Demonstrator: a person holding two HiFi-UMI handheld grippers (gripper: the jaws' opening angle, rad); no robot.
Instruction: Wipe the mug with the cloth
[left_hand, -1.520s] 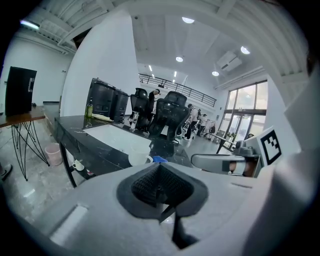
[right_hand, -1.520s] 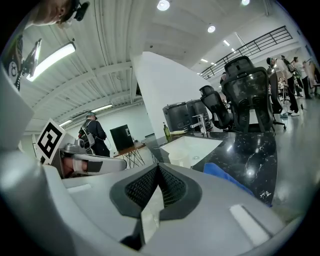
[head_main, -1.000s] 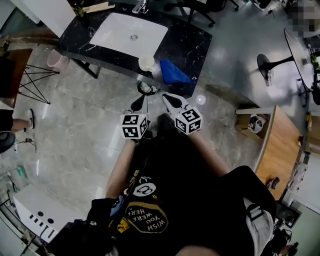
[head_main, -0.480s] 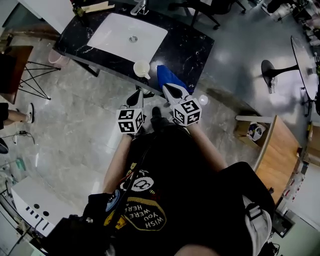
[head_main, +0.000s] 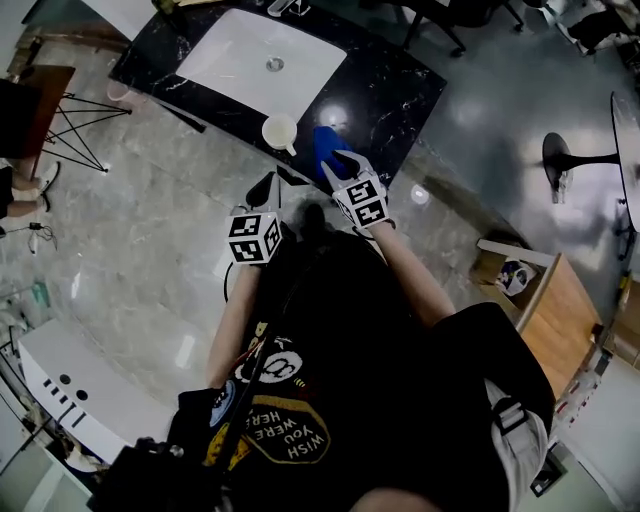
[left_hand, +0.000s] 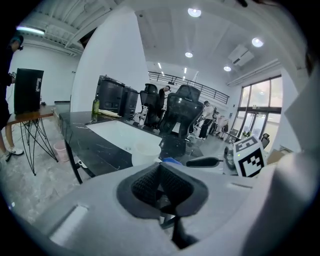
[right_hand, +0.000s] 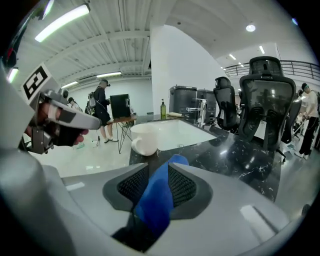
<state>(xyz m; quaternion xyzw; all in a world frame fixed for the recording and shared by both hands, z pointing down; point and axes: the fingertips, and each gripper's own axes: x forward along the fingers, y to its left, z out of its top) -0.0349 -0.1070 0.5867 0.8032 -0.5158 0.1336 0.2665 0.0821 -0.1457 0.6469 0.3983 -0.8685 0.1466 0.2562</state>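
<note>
A white mug (head_main: 279, 131) stands near the front edge of the black marble counter (head_main: 390, 100), and it also shows in the right gripper view (right_hand: 145, 140). Just right of it lies the blue cloth (head_main: 326, 148). My right gripper (head_main: 343, 163) is at the cloth's near end. Its jaws are opening, and the cloth (right_hand: 157, 195) shows in the gap between them without being pressed by the pads. My left gripper (head_main: 264, 189) hangs shut and empty in front of the counter, short of the mug (left_hand: 145, 152).
A white sink basin (head_main: 262, 62) is set into the counter behind the mug, with a bottle at its far end. Office chairs stand beyond the counter. A small table with black wire legs (head_main: 60, 140) is on the left. People stand farther off.
Both grippers have moved forward toward the counter. The right one has gone from short of the counter edge to over the blue cloth's near end.
</note>
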